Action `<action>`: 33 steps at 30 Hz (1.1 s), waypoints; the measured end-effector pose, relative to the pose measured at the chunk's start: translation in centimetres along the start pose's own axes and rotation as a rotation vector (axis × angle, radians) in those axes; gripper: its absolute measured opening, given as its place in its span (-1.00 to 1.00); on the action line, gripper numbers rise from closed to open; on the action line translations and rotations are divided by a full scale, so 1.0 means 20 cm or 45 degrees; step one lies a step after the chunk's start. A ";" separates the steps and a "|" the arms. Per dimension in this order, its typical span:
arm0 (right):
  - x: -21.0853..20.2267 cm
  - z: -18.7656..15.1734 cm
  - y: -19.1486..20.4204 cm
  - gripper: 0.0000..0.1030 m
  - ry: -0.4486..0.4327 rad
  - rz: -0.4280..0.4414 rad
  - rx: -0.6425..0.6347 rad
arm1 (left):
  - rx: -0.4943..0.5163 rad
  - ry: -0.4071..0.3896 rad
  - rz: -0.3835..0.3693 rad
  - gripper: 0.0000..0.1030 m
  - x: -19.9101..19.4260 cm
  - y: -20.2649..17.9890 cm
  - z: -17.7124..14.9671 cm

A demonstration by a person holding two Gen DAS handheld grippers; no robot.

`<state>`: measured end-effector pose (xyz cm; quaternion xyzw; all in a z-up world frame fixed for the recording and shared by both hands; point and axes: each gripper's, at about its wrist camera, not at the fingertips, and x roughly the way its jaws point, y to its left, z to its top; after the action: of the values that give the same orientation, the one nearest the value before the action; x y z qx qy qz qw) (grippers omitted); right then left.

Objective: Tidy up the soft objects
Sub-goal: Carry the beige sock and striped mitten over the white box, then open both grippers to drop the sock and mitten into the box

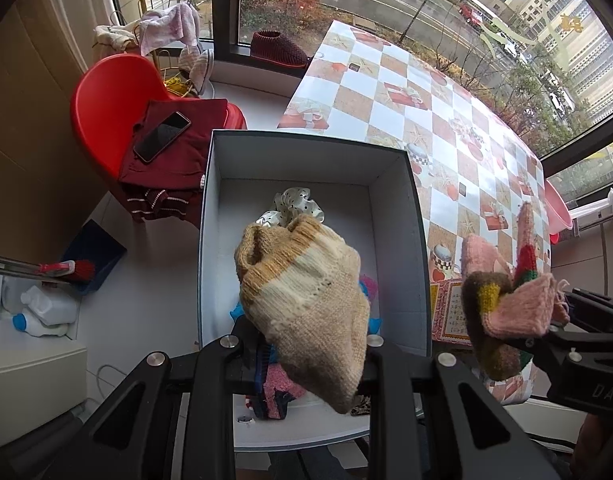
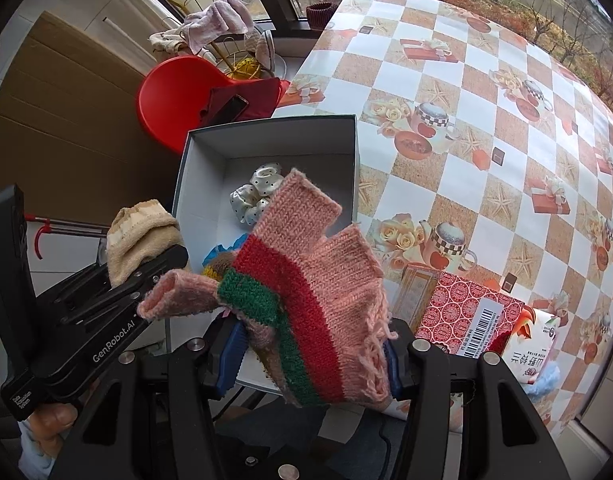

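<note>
Left gripper [image 1: 306,344] clamps beige sock [image 1: 306,292] over the box [image 1: 418,240], frame centre; right gripper [image 2: 310,344] clamps striped pink glove [image 2: 318,292] beside the box rim. Risk: glove dropped outside, or yarn snagging on release. 1 scrunchie [image 2: 258,196] already inside; red packet [image 2: 466,312] lower right crowds the tabletop [image 2: 506,140]

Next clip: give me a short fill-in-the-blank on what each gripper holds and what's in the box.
1. The left gripper is shut on a knitted ____ sock.
2. The right gripper grips a pink glove with red and ____ stripes.
3. A polka-dot scrunchie lies inside the white ____.
4. A phone rests on the ____ chair.

Missing: beige; green; box; red
</note>
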<state>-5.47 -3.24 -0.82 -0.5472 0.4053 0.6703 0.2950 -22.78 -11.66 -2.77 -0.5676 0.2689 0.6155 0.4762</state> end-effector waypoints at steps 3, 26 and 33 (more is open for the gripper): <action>0.02 0.00 0.00 0.10 0.014 0.001 0.003 | 0.005 0.013 -0.005 -0.46 0.01 -0.01 0.00; 0.17 0.14 0.01 0.10 0.066 0.027 0.053 | 0.058 0.122 0.070 -0.46 0.20 -0.05 0.01; 0.24 0.23 0.07 0.10 0.083 0.008 0.012 | 0.055 0.142 0.091 -0.36 0.24 -0.04 0.03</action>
<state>-10.03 -0.23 -4.90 -0.5662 0.4195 0.6510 0.2820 -21.93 -9.47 -7.08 -0.5806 0.3283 0.5937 0.4502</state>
